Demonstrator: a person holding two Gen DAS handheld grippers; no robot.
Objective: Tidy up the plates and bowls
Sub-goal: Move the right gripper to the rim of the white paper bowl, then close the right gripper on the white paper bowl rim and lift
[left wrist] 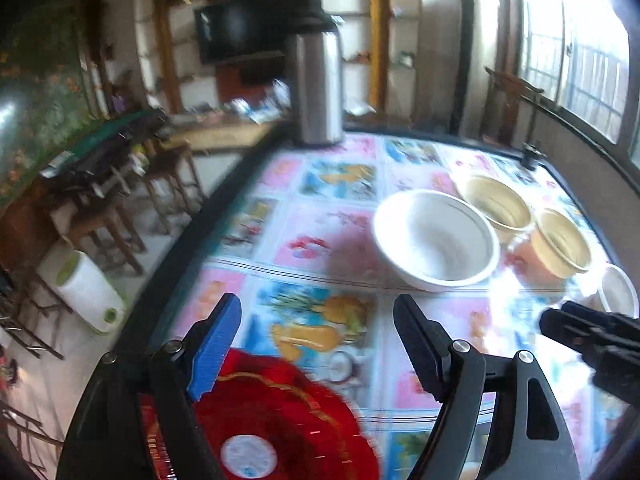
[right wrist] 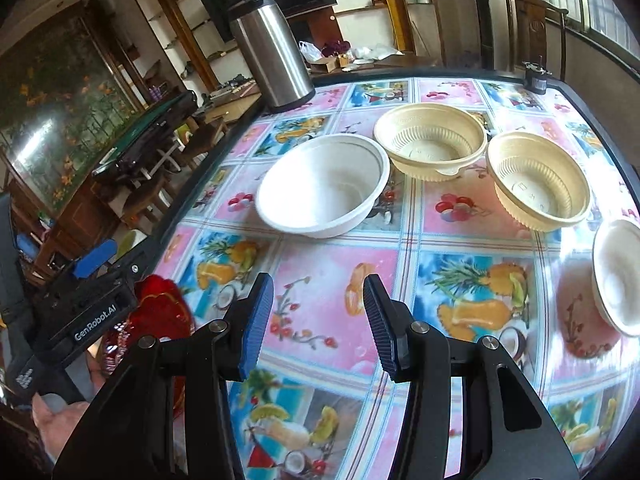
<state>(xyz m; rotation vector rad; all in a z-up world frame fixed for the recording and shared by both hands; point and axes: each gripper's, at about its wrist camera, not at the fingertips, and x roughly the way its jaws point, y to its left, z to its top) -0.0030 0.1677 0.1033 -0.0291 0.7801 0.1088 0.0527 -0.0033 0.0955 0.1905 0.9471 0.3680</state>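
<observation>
Currently, both your grippers, left (left wrist: 318,344) and right (right wrist: 318,322), have fingers spread and empty. Ahead of them, the bowls (right wrist: 324,186) sit unstacked; beneath the left fingers lies the red plate (left wrist: 276,420).

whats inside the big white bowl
Nothing shows inside the big white bowl: its floor and far wall are bare. The near rim hides a strip of the inner wall, so that part cannot be checked.

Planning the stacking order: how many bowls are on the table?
4. Large white bowl mid-table; ribbed cream bowl behind it; second cream bowl to the right; small white bowl at the right edge, partly cut off. Others may be outside view.
</observation>
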